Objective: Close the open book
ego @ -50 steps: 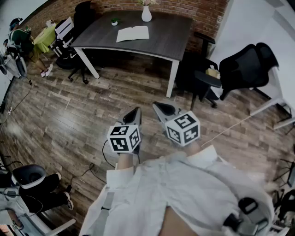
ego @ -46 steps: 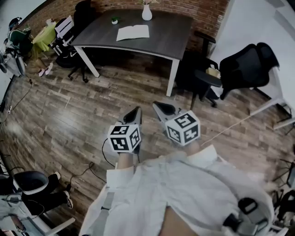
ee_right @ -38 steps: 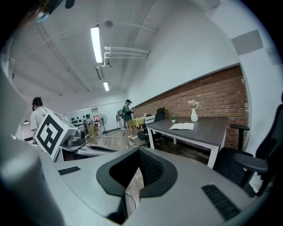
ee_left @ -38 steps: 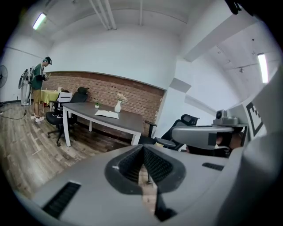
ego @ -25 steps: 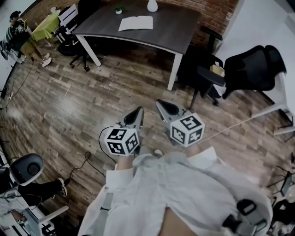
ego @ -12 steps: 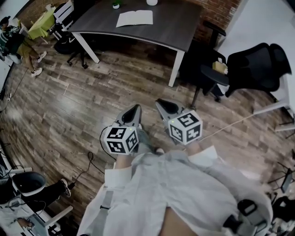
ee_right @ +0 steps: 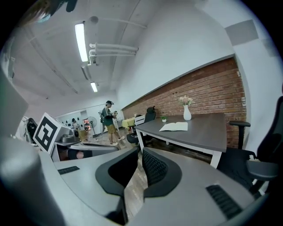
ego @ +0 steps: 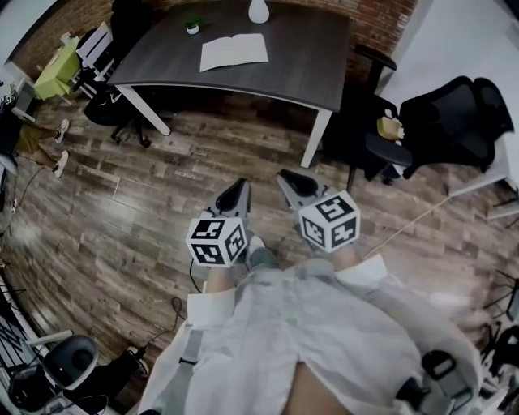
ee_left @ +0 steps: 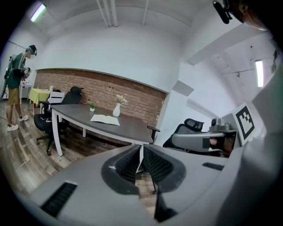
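Note:
An open book [ego: 233, 52] with pale pages lies flat on a dark grey table [ego: 308, 57], far ahead of me. The book [ee_left: 105, 118] shows in the left gripper view and the book [ee_right: 174, 126] in the right gripper view, still distant. My left gripper [ego: 234, 194] and right gripper [ego: 292, 181] hang side by side over the wooden floor, well short of the table. Both are shut with nothing between their jaws.
A white vase [ego: 258, 11] and a small potted plant [ego: 192, 28] stand behind the book. Black office chairs [ego: 442, 121] stand at the right of the table, more chairs [ego: 113, 97] at its left. A person [ee_right: 109, 128] stands far off.
I have moved toward the table: it and the book sit larger and nearer in the head view. Both grippers kept their side-by-side pose and stayed shut.

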Demonstrator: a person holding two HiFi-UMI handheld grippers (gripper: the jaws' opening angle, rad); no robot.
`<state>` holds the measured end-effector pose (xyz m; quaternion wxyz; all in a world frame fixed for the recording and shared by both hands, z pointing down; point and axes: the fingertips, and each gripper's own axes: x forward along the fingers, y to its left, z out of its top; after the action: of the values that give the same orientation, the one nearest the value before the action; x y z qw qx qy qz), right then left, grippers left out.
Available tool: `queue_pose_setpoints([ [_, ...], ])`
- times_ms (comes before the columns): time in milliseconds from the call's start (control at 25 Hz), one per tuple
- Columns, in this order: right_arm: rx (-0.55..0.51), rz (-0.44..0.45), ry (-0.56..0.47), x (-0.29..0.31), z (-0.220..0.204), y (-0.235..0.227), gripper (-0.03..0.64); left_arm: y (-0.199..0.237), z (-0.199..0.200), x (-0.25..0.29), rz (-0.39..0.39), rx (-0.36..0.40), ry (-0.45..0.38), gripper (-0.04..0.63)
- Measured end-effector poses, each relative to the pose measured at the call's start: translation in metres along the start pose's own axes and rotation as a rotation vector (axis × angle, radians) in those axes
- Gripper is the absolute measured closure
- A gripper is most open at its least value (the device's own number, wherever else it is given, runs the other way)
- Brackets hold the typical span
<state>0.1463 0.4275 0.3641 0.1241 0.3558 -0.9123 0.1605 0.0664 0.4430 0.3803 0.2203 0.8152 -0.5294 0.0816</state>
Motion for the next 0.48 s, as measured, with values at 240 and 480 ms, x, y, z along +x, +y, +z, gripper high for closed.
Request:
queue_pose_setpoints([
  [240, 0.004, -0.028, -0.043, 0.063, 0.037, -0.002, 0.552, 0.063, 0.044, 0.019, -0.008, 0.040, -0.018, 0.588],
  [480, 0.006, -0.053, -0.063, 0.114, 0.060, 0.003, 0.529, 0.115, 0.070, 0.025, -0.010, 0.067, -0.033, 0.534],
])
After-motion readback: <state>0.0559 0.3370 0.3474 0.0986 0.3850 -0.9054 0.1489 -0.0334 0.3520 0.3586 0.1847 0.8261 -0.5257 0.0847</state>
